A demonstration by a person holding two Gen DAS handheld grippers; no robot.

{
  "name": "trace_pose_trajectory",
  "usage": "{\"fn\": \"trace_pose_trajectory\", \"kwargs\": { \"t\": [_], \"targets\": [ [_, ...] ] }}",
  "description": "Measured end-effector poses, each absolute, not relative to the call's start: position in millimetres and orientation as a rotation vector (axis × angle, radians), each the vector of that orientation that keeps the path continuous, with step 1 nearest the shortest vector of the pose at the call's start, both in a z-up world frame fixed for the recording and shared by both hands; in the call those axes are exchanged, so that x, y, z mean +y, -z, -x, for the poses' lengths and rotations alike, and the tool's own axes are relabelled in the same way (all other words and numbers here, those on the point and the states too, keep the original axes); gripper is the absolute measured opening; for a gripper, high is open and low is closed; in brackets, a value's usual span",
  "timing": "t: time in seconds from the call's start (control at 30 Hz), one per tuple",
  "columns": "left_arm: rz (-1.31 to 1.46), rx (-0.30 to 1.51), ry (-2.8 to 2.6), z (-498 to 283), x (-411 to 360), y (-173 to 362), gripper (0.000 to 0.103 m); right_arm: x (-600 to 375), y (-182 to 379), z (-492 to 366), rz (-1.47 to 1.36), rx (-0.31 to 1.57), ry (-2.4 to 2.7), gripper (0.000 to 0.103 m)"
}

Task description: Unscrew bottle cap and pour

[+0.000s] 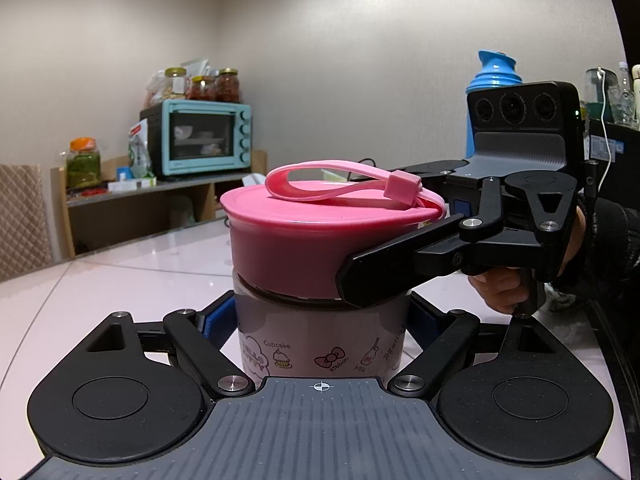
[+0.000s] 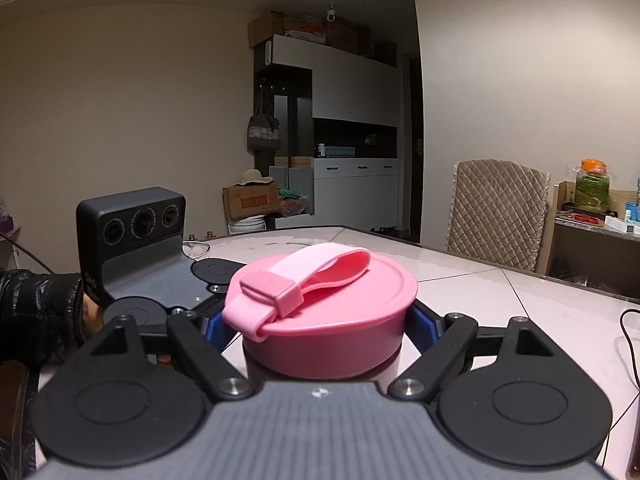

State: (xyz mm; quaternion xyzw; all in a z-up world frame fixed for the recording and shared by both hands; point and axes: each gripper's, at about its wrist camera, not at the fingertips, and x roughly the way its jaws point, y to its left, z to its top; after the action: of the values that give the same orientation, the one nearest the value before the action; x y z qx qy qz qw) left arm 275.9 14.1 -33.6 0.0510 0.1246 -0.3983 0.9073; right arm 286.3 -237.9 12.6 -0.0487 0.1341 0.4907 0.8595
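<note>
On the pale tiled table stands a bottle, upright, its light body printed with small cartoon drawings and words such as "Cupcake" and "Ribbon". A broad pink cap sits on top of it, tilted a little, with a dark gap showing between cap and body on the left. A lighter pink strap loops over the cap's top.

The left claw has its two blue-padded fingers closed in on the bottle's body, one on each side, holding it low down. The right claw comes in from the side at cap height and is clamped on the pink cap, its blue pads pressed against the cap's rim. From the left camera, one black finger of that right claw lies across the front of the cap, and the person's hand grips its handle in a dark sleeve.

Against the wall behind, a teal toaster oven sits on a wooden shelf with jars stacked on top. A blue thermos rises at the right. A chair with a quilted cover is drawn up at the far side of the table. A glass bowl rests on the table behind the left claw.
</note>
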Motion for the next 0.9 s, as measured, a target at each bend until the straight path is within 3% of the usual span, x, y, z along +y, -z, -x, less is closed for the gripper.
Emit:
{"fn": "trace_pose_trajectory", "kwargs": {
  "t": [0.03, 0.07, 0.9],
  "targets": [
    [-0.105, 0.257, 0.822, -276, 14, 34, 0.089, -237, -13, -285, 0.107, 0.282, -1.015, 0.1],
    [-0.105, 0.257, 0.822, -276, 14, 34, 0.089, -236, -13, -283, 0.11, 0.277, -1.006, 0.103],
    [-0.106, 0.257, 0.822, -276, 13, 35, 0.09, -185, -13, -220, 0.06, 0.276, -0.448, 0.103]
  ]
}}
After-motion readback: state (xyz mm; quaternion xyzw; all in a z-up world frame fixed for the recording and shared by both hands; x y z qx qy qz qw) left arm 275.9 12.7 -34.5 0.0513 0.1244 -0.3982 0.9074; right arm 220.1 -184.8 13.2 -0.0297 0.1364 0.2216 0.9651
